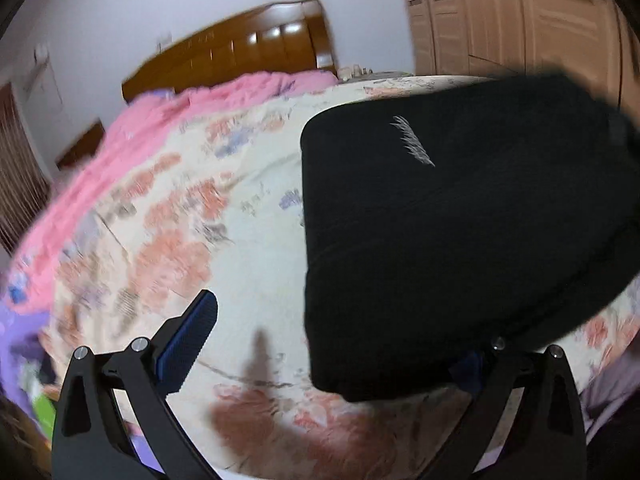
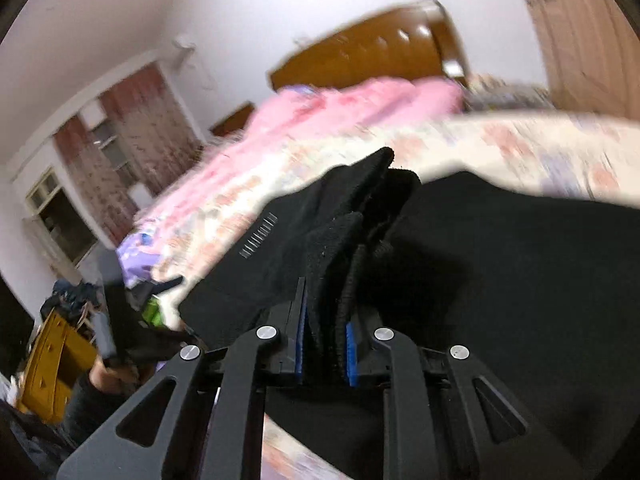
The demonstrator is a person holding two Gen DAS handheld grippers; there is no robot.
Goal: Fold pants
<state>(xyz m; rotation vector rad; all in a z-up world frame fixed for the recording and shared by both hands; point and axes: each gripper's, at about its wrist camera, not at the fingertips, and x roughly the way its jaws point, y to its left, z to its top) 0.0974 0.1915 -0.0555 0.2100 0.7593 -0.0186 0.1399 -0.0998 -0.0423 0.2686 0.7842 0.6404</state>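
Black pants (image 1: 460, 232) lie folded on the floral bed sheet (image 1: 180, 208), a small white logo on top. My left gripper (image 1: 328, 344) is open; its left blue-padded finger (image 1: 188, 344) stands over the sheet, and the right finger is hidden under the pants' near edge. In the right wrist view my right gripper (image 2: 326, 344) is shut on a thick bunch of the black pants (image 2: 344, 248), with the cloth rising between the blue pads. The rest of the pants (image 2: 500, 280) spreads to the right.
A pink blanket (image 1: 160, 128) lies at the head of the bed, before a brown headboard (image 1: 240, 52). A wooden wardrobe (image 1: 520, 16) stands at the right. In the right wrist view the other gripper's handle (image 2: 120, 320) and a yellow piece of furniture (image 2: 52, 364) show at the lower left.
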